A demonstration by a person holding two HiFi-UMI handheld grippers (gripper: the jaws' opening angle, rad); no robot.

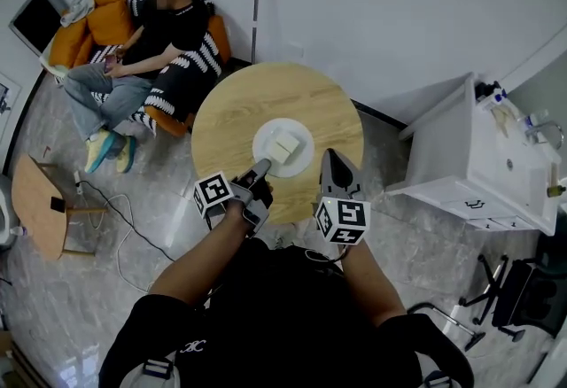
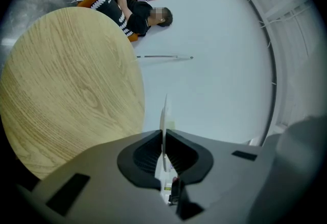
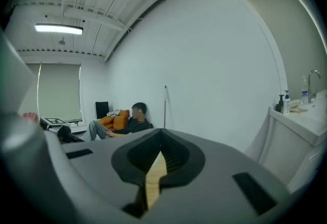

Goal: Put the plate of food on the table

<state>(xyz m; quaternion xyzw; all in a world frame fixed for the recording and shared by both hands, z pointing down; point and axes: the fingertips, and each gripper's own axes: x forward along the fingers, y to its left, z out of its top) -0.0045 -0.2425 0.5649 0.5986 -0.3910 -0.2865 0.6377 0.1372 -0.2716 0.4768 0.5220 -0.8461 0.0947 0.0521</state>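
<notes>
A white plate with pale food blocks is over the near half of the round wooden table. I cannot tell whether it rests on the wood. My left gripper is shut on the plate's near-left rim. In the left gripper view the plate shows edge-on as a thin white line clamped in that gripper, with the table beside it. My right gripper hovers at the table's near-right edge, shut and empty. In the right gripper view only a sliver of wood shows through this gripper.
A person sits on orange cushions against the far wall. A small wooden side table and a floor cable are at the left. A white sink counter stands at the right, with an office chair nearer.
</notes>
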